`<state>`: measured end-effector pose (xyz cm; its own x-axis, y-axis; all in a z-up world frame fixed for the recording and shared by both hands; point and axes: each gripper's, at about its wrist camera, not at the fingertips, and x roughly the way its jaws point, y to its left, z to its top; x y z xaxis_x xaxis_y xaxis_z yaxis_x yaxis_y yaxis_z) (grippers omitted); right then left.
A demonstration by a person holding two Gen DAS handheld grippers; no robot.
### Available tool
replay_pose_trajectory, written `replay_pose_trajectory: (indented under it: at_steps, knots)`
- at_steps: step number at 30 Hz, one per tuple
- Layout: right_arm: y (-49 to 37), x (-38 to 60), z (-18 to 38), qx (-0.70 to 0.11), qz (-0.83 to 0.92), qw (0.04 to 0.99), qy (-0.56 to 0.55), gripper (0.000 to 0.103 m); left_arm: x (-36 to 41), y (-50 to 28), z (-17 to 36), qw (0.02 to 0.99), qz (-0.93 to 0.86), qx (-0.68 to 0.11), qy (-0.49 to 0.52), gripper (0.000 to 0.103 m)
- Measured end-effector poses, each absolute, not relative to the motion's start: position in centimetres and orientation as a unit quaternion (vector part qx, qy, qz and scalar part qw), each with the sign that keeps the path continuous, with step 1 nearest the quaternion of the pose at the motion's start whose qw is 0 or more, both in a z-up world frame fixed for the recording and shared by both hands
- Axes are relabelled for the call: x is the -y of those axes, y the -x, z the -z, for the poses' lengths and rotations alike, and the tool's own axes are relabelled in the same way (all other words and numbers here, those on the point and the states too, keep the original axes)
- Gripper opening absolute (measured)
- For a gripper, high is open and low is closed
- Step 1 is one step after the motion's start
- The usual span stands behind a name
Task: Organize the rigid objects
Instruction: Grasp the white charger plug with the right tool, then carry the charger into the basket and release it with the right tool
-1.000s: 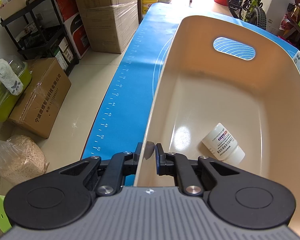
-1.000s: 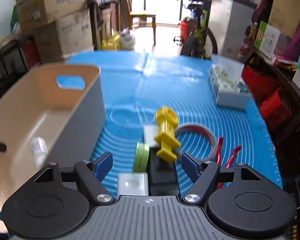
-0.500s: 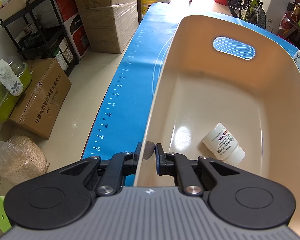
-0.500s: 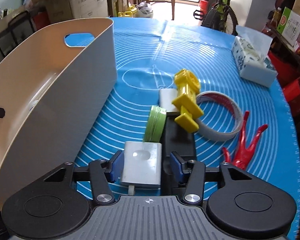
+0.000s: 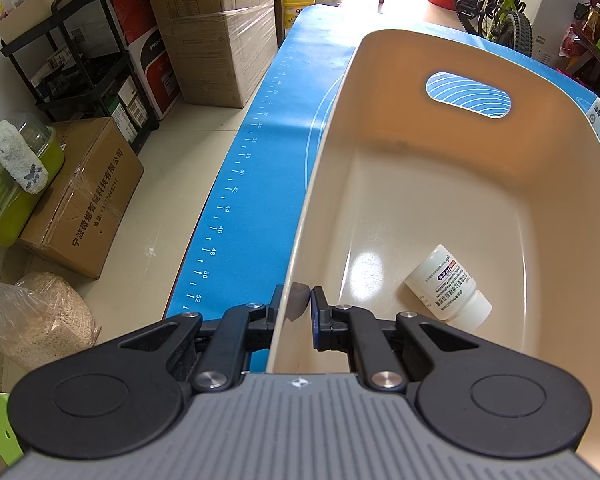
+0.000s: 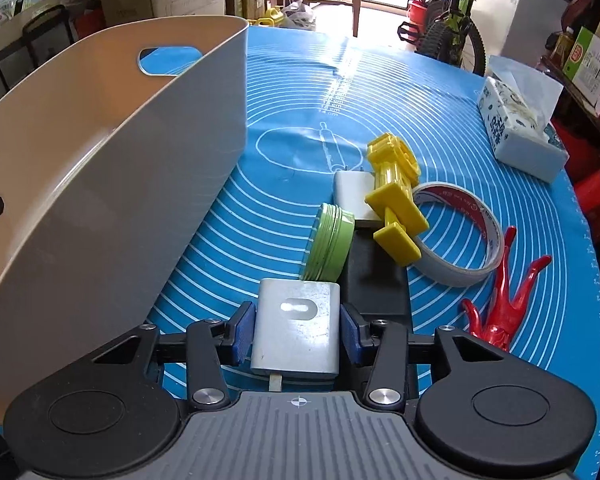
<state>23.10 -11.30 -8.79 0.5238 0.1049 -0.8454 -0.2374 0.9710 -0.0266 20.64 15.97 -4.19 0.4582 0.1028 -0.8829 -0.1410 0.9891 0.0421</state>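
Note:
My left gripper (image 5: 296, 308) is shut on the near rim of the beige bin (image 5: 440, 184), one finger outside and one inside. A white pill bottle (image 5: 448, 284) lies on the bin's floor. In the right wrist view the bin (image 6: 140, 184) stands at the left on the blue mat. My right gripper (image 6: 296, 332) sits low over the mat with a white charger block (image 6: 296, 316) between its jaws. The jaws are closing and the blue pads (image 6: 244, 332) meet both of its sides. Just behind the charger lie a green lid (image 6: 330, 242) and a yellow plastic piece (image 6: 396, 196).
Beyond the charger are a black flat object (image 6: 376, 280), a second white block (image 6: 352, 196), a tape roll (image 6: 460, 264) and a red figure (image 6: 504, 304). A tissue pack (image 6: 520, 136) lies at the far right. Boxes and a shelf stand on the floor left of the table.
My right gripper came down and forward over the white charger and its jaws narrowed until they reached its sides. The left gripper and the bin have not moved.

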Motion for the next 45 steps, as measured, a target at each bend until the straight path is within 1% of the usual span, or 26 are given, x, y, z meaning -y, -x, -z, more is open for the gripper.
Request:
replay_pose_trajectory:
  at_steps: [8,24,34,40,45]
  knots:
    - [-22.6,11.3,8.0,-0.475,-0.097,0.871,0.072,0.049,-15.9,-20.6,4.2,0.854,-0.072,-0.516,0.018,0.014]
    - [-21.2,11.8,2.4,-0.402,-0.103,0.91,0.027,0.049,-16.0,-20.6,4.2,0.853,-0.072,-0.516,0.016,0.014]
    - [-20.9,9.0,-2.8,-0.323,-0.126,0.938,0.021,0.049,-16.0,-20.6,4.2,0.853,-0.072,-0.516,0.016,0.014]
    - [-22.2,6.2,-3.8,-0.307,-0.15,0.939,0.036,0.049,-16.0,-20.6,4.3,0.853,-0.073,-0.516,0.016,0.014]
    - [-23.2,3.0,-2.9,-0.32,-0.174,0.93,0.052,0.049,-16.0,-20.6,4.3,0.853,-0.072,-0.516,0.016,0.014]
